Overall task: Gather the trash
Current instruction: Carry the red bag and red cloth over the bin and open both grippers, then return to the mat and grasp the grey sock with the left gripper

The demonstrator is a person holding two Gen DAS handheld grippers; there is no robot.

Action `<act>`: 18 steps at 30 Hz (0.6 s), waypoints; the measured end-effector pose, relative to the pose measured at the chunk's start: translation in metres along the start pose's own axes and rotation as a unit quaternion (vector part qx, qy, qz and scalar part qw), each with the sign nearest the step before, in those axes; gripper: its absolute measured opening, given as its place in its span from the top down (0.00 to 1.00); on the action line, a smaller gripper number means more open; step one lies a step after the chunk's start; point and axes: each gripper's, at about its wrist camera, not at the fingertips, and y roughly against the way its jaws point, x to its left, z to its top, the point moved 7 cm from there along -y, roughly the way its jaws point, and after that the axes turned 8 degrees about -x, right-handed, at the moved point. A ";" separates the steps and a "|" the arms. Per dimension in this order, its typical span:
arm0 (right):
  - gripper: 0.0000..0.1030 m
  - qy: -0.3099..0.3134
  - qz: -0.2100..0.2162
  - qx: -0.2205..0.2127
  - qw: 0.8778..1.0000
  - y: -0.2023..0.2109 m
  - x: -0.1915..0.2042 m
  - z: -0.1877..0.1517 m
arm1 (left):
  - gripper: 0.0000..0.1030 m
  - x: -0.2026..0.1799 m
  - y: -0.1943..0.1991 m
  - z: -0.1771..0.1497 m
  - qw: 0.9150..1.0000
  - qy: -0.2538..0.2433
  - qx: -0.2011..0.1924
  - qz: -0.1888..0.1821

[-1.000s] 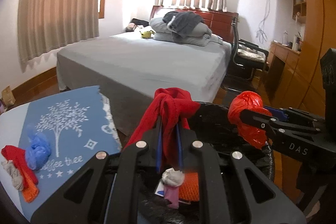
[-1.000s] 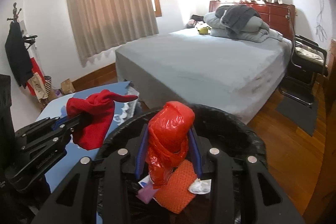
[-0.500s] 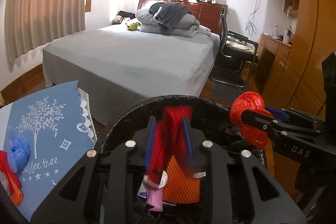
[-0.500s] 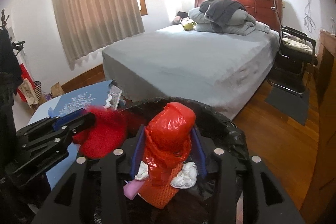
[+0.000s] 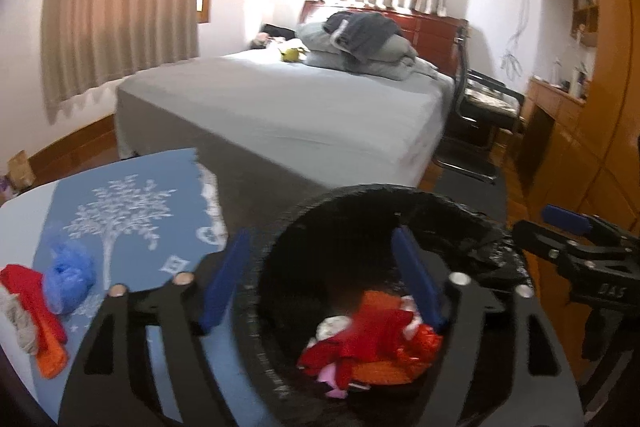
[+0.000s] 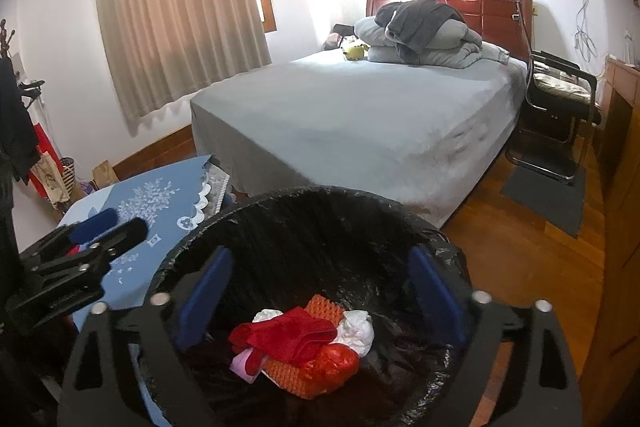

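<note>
Trash fills the black-lined round bin (image 6: 320, 219): a crumpled red cloth (image 6: 286, 335), long axis left to right, lies on top beside a red plastic bag (image 6: 334, 361). Left gripper (image 5: 320, 279) and right gripper (image 6: 316, 291) gape wide, empty, above it.

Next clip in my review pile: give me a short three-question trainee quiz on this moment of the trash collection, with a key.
1. True or false: the left gripper is shut on a red cloth.
2. Multiple choice: where does the red plastic bag lie? A) on the bed B) inside the black-lined bin C) on the blue mat
3. Fill in: trash on the blue mat includes a crumpled ____ bag beside red and orange pieces.

Key
1. False: its fingers stand apart with nothing between them, and the red cloth lies in the bin.
2. B. The right gripper is open too.
3. Blue.
</note>
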 end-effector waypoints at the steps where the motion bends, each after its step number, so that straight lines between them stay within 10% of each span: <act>1: 0.07 -0.001 0.002 0.000 1.000 0.000 0.001 0.000 | 0.21 0.006 0.003 0.000 1.000 0.002 -0.003 0.007; 18: 0.06 0.039 0.079 0.008 0.996 -0.025 0.106 0.004 | 0.14 0.135 0.074 -0.011 0.988 0.033 -0.016 0.153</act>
